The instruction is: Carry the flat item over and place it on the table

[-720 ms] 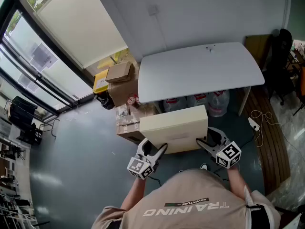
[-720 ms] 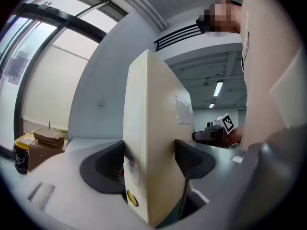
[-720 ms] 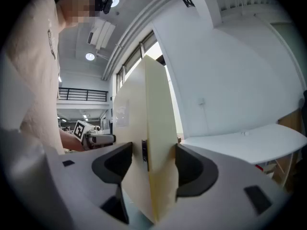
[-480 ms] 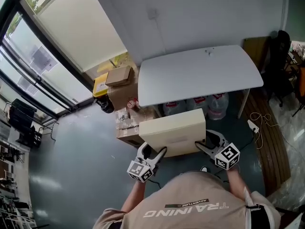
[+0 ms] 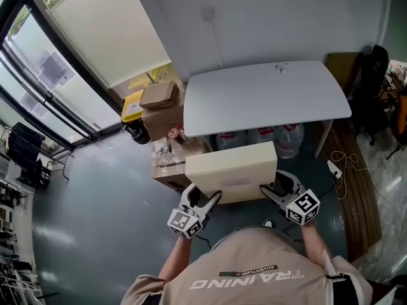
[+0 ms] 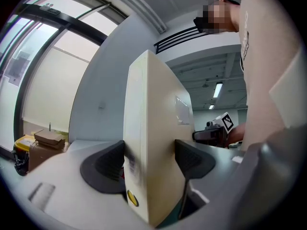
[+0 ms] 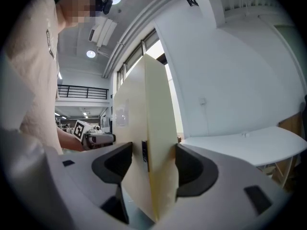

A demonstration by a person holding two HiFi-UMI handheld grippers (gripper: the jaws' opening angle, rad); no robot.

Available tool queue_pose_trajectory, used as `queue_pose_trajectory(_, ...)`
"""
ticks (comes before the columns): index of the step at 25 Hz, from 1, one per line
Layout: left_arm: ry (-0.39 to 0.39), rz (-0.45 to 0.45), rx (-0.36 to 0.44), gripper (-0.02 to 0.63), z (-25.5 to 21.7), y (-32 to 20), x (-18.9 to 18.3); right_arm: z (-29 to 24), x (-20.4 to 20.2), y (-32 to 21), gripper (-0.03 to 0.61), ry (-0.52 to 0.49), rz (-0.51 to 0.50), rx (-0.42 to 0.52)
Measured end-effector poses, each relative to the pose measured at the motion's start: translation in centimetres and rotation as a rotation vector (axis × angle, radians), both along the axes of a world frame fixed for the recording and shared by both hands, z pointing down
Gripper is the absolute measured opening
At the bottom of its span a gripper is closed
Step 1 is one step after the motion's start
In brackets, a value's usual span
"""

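A flat cream box hangs in front of me, short of the white table. My left gripper is shut on its near left corner and my right gripper on its near right corner. In the left gripper view the box stands edge-on, with the dark pads pressed on both faces. The right gripper view shows the same: the box is clamped between the pads, with the table beyond. The table top is bare.
Cardboard boxes and a yellow container are stacked left of the table. Large water bottles stand under it. A black chair and floor cables are at the right. Tall windows line the left wall.
The head view sways a little. The box stays held in both grippers in much the same place before the table.
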State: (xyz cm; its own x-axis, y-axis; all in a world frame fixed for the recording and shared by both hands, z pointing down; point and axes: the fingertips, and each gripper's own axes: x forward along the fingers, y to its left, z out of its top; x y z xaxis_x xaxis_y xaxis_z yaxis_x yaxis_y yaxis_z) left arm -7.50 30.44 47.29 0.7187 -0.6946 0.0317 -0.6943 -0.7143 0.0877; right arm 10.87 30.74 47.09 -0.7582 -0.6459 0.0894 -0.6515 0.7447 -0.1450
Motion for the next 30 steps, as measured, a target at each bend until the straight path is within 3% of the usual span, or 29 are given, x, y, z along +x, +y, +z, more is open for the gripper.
queue_pose_trajectory(9, -0.004, -0.028, -0.049, 0.314, 1.4, 0.6, -3.2, 1.5, -3.1, -0.1, 0.285, -0.008, -0.034, -0.044)
queue_pose_trajectory(16, -0.010, 0.005, -0.071, 0.314, 2.0, -0.3, -5.4, 2.2, -5.3, -0.3, 0.285, -0.018, -0.005, -0.054)
queue_pose_trajectory(23, -0.015, 0.071, -0.098, 0.314, 3.3, -2.3, -5.0, 3.6, -4.9, -1.4, 0.285, -0.009, 0.040, -0.112)
queue_pose_trajectory(30, -0.001, 0.035, -0.112, 0.314, 3.9, -7.3, -3.2, 4.1, -3.0, -7.0, 0.285, -0.019, 0.019, -0.118)
